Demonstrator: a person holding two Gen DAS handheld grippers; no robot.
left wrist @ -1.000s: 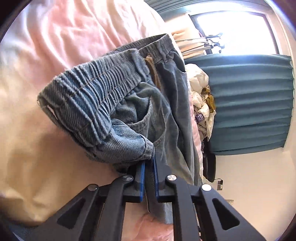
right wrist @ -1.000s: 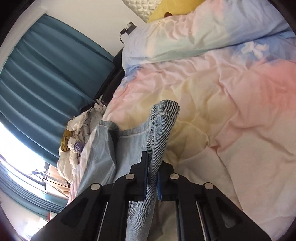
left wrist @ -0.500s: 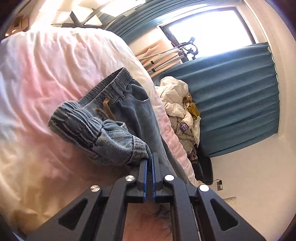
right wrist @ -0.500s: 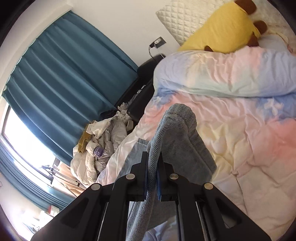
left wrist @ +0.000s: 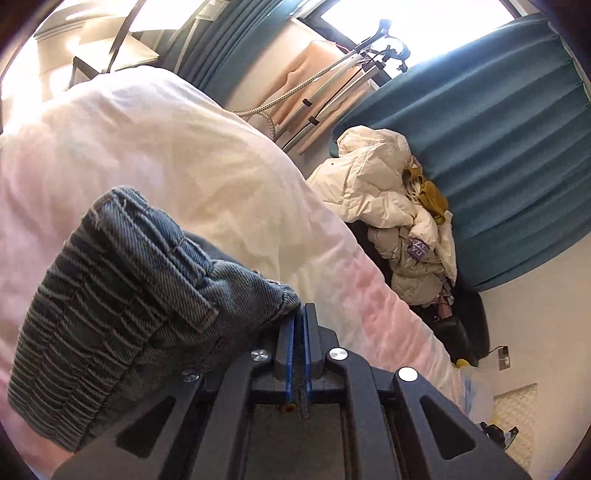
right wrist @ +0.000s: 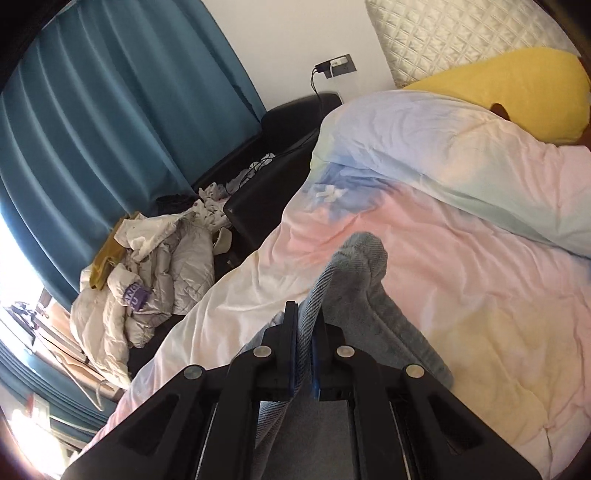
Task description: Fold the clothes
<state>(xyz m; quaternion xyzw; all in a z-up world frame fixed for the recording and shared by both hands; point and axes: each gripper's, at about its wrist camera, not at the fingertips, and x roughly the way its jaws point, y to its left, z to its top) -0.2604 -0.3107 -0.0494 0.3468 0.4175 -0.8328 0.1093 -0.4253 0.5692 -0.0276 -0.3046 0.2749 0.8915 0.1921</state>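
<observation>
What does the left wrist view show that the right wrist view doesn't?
Left only: the jeans' gathered elastic waistband, clamped by the left gripper. Right only: the yellow plush pillow and quilted white headboard. Both: blue denim jeans clamped in a gripper (right gripper), pastel duvet, white puffer jacket pile, teal curtain.

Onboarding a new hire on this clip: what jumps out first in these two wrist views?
The denim jeans fill the foreground: the left gripper is shut on the ribbed elastic waistband, the right gripper on another fold of denim. Behind lies the pastel duvet on the bed. To one side, a heap of white puffer jackets sits against the teal curtain.
</observation>
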